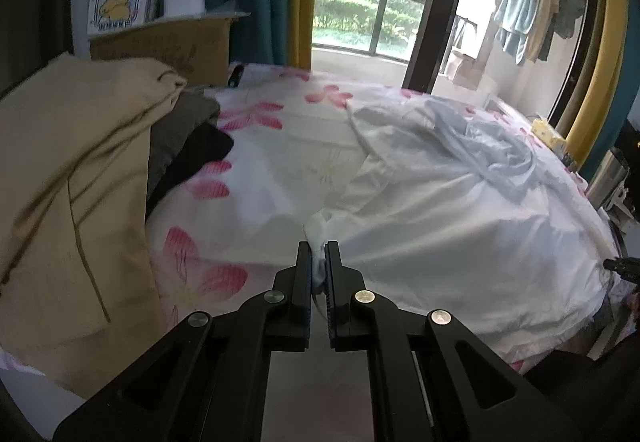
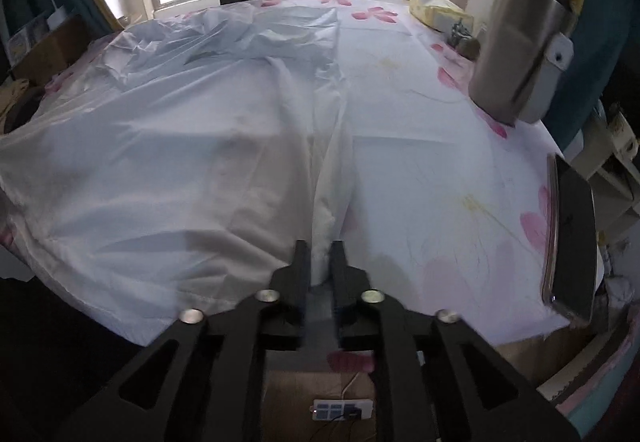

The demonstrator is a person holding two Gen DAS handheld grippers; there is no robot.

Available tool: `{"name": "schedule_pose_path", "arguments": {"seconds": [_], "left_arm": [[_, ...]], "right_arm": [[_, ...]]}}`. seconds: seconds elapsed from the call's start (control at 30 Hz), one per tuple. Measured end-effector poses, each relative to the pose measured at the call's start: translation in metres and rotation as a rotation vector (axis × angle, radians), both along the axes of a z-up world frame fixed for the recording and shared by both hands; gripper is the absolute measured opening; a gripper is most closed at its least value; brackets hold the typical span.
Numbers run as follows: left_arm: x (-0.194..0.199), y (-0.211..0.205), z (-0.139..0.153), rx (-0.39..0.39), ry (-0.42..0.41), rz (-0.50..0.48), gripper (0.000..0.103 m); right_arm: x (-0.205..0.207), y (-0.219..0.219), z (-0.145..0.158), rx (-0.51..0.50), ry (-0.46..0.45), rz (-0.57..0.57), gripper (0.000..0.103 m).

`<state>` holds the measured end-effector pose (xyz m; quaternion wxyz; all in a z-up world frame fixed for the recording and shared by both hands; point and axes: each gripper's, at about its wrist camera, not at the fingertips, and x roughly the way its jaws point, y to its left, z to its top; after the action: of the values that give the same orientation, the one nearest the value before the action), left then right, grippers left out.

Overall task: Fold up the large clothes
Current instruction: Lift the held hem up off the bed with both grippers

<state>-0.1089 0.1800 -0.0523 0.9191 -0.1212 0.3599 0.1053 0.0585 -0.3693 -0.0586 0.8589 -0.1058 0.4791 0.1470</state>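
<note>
The large white thin-fabric garment lies spread over the bed with the white sheet printed with pink flowers, its far part crumpled near the window. The left hand-held gripper is almost closed and pinches a small bunch of the near hem. The right hand-held gripper stands narrowly apart with a white fold between its fingers; I cannot tell if the pads press on it, so the hold looks loose. A folded beige cloth lies on the left of the bed, and a steel tumbler and a dark phone are on the right side. I judge the step is holding the near edge before a fold. The next move needs a firm grip by both sides, then carrying the hem evenly toward the far part, well away from the tumbler
</note>
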Motion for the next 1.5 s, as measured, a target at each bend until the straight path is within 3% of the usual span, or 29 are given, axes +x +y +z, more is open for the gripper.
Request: {"name": "schedule_pose_path", "arguments": {"seconds": [0.07, 0.1, 0.3, 0.47, 0.6, 0.7, 0.73, 0.77, 0.8, 0.97, 1.3, 1.5], "left_arm": [[-0.002, 0.001, -0.004, -0.008, 0.007, -0.003, 0.007], [-0.004, 0.000, -0.005, -0.012, 0.011, -0.007, 0.007], [-0.011, -0.003, -0.015, -0.015, 0.027, -0.024, 0.007], [-0.014, -0.004, -0.025, -0.035, 0.061, -0.034, 0.007], [-0.007, -0.006, -0.038, -0.064, 0.123, -0.059, 0.007], [-0.005, -0.009, -0.045, -0.066, 0.138, -0.054, 0.013], [-0.005, -0.009, -0.046, -0.069, 0.134, -0.049, 0.013], [-0.005, -0.009, -0.046, -0.070, 0.133, -0.045, 0.013], [-0.005, -0.009, -0.047, -0.067, 0.133, -0.045, 0.013], [0.000, -0.018, -0.043, -0.046, 0.163, -0.095, 0.007], [0.014, -0.025, 0.024, 0.049, -0.020, -0.092, 0.006], [0.027, -0.023, 0.054, 0.116, -0.070, -0.088, 0.006]], "right_arm": [[-0.002, -0.003, 0.003, -0.011, -0.005, -0.001, 0.049], [-0.002, -0.006, 0.007, -0.015, -0.017, -0.009, 0.051], [0.012, -0.029, 0.020, 0.032, -0.080, -0.101, 0.052], [0.016, -0.027, -0.002, 0.007, -0.032, -0.095, 0.052], [0.011, -0.029, -0.005, 0.011, -0.061, -0.100, 0.052], [0.008, -0.027, -0.005, 0.016, -0.070, -0.094, 0.042], [0.007, -0.026, -0.005, 0.025, -0.068, -0.080, 0.029], [0.007, -0.024, -0.004, 0.030, -0.063, -0.067, 0.008], [0.007, -0.024, -0.004, 0.052, -0.052, -0.057, 0.004], [0.006, -0.023, 0.000, 0.064, -0.071, -0.058, 0.003], [0.020, -0.011, 0.052, -0.046, -0.253, -0.056, 0.003], [0.038, 0.001, 0.075, -0.038, -0.315, -0.027, 0.003]]}}
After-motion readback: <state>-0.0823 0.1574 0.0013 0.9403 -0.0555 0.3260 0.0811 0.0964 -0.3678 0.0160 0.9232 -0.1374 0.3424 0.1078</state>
